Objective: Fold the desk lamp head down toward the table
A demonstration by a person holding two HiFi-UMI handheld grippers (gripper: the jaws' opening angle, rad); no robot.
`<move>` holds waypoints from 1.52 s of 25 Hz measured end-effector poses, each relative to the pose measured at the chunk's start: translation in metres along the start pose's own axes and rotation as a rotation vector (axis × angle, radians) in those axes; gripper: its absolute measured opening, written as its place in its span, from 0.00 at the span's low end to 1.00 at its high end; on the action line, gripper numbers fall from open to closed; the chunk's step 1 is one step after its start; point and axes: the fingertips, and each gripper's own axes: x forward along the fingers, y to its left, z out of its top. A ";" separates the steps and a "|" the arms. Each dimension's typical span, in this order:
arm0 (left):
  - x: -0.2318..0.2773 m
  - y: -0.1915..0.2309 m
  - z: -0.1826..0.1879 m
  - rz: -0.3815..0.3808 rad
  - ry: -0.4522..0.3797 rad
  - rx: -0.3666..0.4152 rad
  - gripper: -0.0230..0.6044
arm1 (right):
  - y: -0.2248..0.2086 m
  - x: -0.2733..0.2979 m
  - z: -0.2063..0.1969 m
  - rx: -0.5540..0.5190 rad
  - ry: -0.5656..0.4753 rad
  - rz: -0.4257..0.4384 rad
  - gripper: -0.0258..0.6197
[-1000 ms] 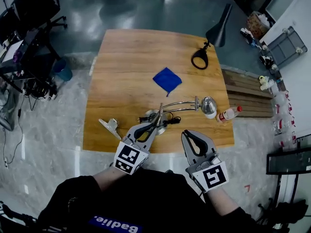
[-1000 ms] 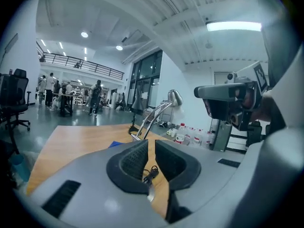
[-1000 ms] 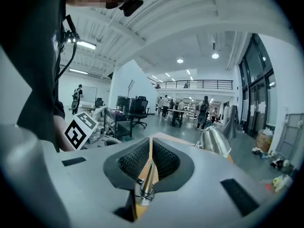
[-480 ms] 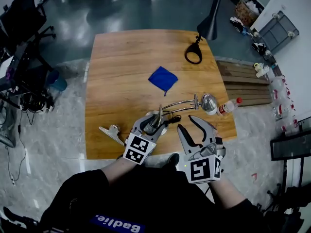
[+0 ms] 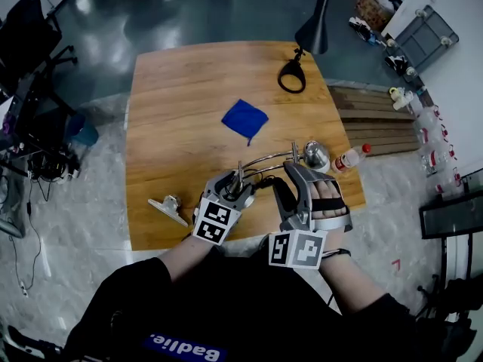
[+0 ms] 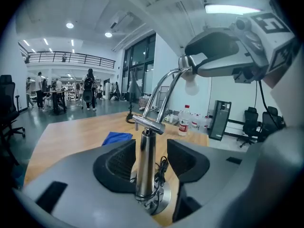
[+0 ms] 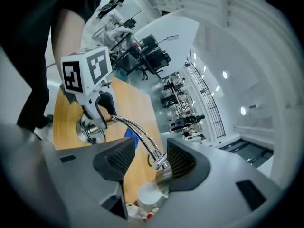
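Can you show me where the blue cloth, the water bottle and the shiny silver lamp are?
blue cloth (image 5: 244, 119): head view, the middle of the cloth.
water bottle (image 5: 349, 159): head view, its body.
silver lamp (image 6: 145, 165): left gripper view, its upright post.

two lamps (image 5: 266, 161) (image 5: 314, 30), one cloth (image 5: 245, 119) (blue)

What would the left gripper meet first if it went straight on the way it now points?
Probably the lamp post: it stands between the jaws of the left gripper, which have just been opening and seem clear of it.
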 end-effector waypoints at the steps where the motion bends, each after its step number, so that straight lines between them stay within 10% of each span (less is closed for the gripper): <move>1: 0.003 0.000 -0.001 -0.002 0.003 -0.003 0.35 | 0.000 0.004 -0.001 -0.055 0.022 -0.015 0.34; 11: 0.023 -0.002 -0.003 -0.039 0.012 -0.010 0.35 | 0.002 0.040 -0.014 -0.254 0.183 -0.051 0.34; 38: 0.040 0.005 -0.009 -0.043 -0.010 -0.015 0.22 | 0.026 0.064 -0.061 -0.107 0.238 0.013 0.18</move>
